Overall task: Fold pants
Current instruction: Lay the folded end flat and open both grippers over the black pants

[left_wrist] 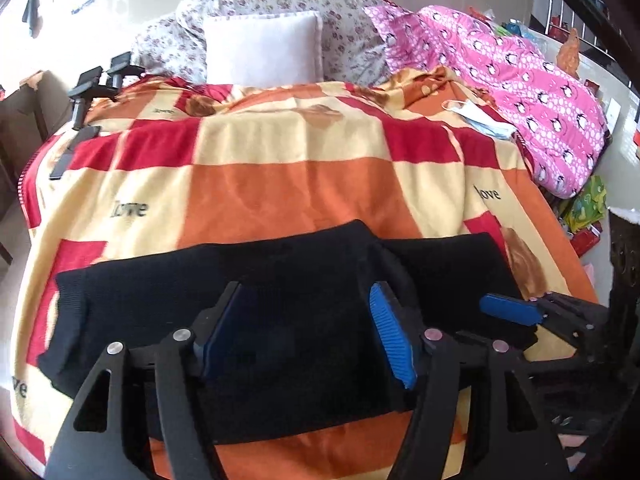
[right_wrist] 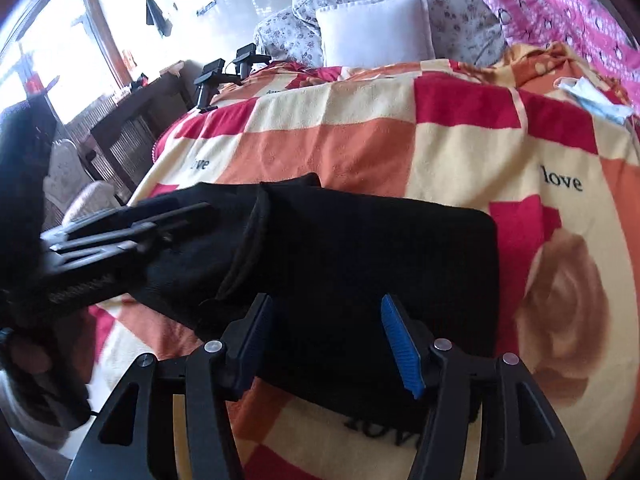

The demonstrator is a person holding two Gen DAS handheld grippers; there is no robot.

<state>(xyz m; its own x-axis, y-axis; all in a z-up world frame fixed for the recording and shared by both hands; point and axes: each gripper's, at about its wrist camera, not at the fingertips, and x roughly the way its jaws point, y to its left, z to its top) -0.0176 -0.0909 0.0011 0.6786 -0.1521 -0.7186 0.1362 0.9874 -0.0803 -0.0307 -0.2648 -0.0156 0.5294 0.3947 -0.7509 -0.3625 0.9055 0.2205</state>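
Black pants (left_wrist: 280,304) lie folded into a wide band across the near part of a checkered bed blanket (left_wrist: 288,192). My left gripper (left_wrist: 308,332) hovers open just above the middle of the pants, holding nothing. The right gripper's blue finger (left_wrist: 510,310) shows at the pants' right end. In the right wrist view the pants (right_wrist: 360,264) lie flat with a ribbed cuff edge (right_wrist: 248,248) across them. My right gripper (right_wrist: 332,344) is open above their near edge and empty. The left gripper's body (right_wrist: 100,232) shows blurred at the left.
A white pillow (left_wrist: 262,48) and floral bedding (left_wrist: 344,20) sit at the bed's head. A pink penguin quilt (left_wrist: 520,80) and a face mask (left_wrist: 480,120) lie at the right. A black camera stand (left_wrist: 100,84) stands at the bed's left edge, with a dark wooden table (right_wrist: 132,128) beyond.
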